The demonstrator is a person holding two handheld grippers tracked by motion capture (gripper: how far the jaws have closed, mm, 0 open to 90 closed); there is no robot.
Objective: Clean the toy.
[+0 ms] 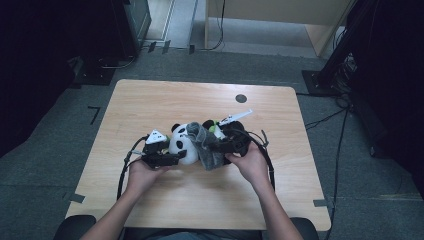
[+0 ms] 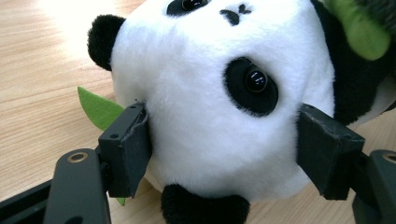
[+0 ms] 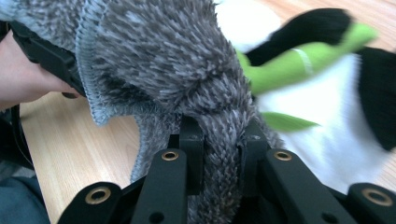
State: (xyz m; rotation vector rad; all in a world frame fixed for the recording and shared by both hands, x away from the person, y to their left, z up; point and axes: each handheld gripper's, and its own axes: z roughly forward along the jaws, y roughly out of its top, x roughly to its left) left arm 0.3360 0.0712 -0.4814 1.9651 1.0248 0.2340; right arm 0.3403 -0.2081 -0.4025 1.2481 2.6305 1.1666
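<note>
A black-and-white panda plush (image 1: 181, 142) lies in the middle of the wooden table (image 1: 150, 100). My left gripper (image 1: 176, 157) comes at it from the left. In the left gripper view the two pads (image 2: 130, 149) press on either side of the panda's white head (image 2: 210, 93), with a green felt leaf (image 2: 98, 109) behind the left pad. A grey fuzzy sock (image 1: 207, 147) drapes over the panda's right side. My right gripper (image 3: 222, 135) is shut on a bunched fold of the sock (image 3: 163, 56). Beyond it are the panda's white body (image 3: 327, 135) and its green bamboo stick (image 3: 303, 60).
A dark round hole (image 1: 241, 98) sits near the table's far edge. Black cables (image 1: 121, 175) loop from both grippers over the near part of the table. Dark equipment and floor cables surround the table.
</note>
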